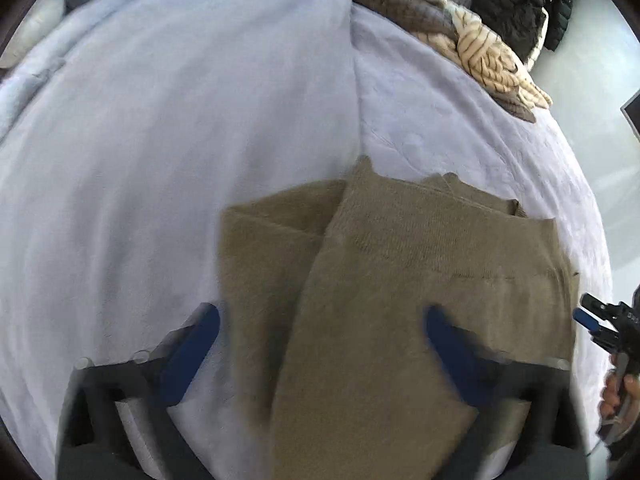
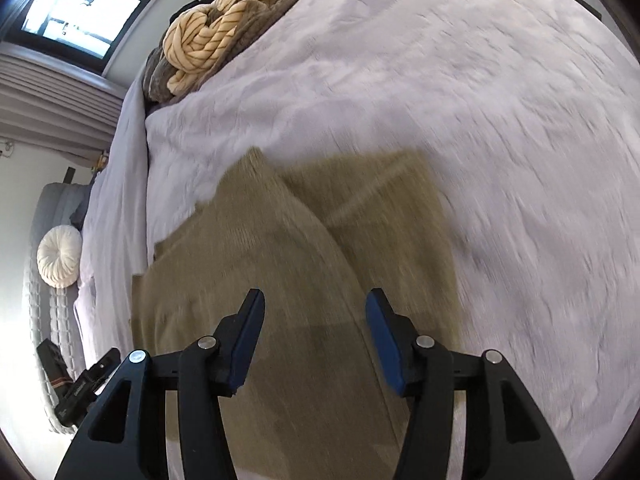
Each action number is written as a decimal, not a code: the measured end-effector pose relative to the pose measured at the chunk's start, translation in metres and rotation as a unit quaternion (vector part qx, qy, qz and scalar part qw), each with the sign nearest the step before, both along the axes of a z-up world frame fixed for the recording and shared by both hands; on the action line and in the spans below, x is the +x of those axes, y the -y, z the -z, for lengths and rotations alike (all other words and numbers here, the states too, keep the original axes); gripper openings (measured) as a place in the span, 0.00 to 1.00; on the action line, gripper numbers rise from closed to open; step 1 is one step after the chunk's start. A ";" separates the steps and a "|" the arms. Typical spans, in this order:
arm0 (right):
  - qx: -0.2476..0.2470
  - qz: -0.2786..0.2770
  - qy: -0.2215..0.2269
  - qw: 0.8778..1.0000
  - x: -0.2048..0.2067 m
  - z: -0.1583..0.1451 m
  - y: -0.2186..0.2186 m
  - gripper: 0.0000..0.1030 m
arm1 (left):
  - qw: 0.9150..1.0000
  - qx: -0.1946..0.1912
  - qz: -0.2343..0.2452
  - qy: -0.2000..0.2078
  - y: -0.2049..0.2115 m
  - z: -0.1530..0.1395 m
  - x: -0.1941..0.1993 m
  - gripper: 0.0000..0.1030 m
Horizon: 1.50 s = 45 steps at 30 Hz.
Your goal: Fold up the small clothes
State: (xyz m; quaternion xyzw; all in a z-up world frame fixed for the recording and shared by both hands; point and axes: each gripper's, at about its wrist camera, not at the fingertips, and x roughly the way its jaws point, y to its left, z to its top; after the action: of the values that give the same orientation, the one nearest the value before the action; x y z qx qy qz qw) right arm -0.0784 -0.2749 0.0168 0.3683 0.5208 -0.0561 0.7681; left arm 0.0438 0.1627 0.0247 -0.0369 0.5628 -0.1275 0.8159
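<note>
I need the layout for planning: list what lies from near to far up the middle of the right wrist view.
Right tongs → olive-brown knit garment → pale lilac fleece blanket → cream striped knot cushion → window.

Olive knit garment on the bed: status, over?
Both grippers, left and right, open, empty, over the olive knit garment. Garment partly folded, flat on lilac bedspread. Striped knit pile far off, nothing obstructing.

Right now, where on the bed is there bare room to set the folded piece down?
Bare blanket lies left of the olive garment, toward the pillow edge. It is crowded at the far right corner, where the cream knit throw is heaped.
</note>
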 end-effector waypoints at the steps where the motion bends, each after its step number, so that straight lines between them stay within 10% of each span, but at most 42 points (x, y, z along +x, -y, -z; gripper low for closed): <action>1: -0.001 0.000 -0.003 1.000 -0.006 0.000 -0.001 0.56 | 1.000 0.003 0.004 -0.001 0.001 -0.001 -0.004 1.00; 12: 0.014 -0.031 -0.054 0.998 -0.061 0.012 -0.002 0.52 | 0.994 -0.037 0.008 -0.107 -0.038 0.032 -0.049 0.91; 15: 0.028 -0.049 -0.079 0.995 -0.064 0.024 -0.010 0.11 | 0.990 -0.063 0.016 -0.126 -0.041 0.038 -0.056 0.64; 19: 0.039 -0.066 -0.069 0.995 -0.066 0.022 -0.020 0.06 | 0.985 -0.074 0.038 -0.149 -0.036 0.048 -0.062 0.10; 33: 0.026 -0.079 -0.104 0.991 -0.091 0.038 -0.011 0.06 | 0.982 -0.081 0.061 -0.157 -0.056 0.054 -0.101 0.07; 37: -0.011 -0.054 -0.106 0.993 -0.098 0.019 -0.007 0.21 | 0.985 -0.055 0.062 -0.151 -0.064 0.035 -0.104 0.07; 45: -0.057 -0.035 -0.033 0.997 -0.040 -0.023 -0.001 0.24 | 0.997 -0.052 0.022 -0.061 -0.061 -0.016 -0.059 0.07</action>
State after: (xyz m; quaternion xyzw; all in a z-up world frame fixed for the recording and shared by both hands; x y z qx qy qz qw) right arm -0.1188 -0.2743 0.0399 0.3036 0.5546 -0.0712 0.7715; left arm -0.0156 0.2233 0.0408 -0.0741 0.6052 -0.1721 0.7737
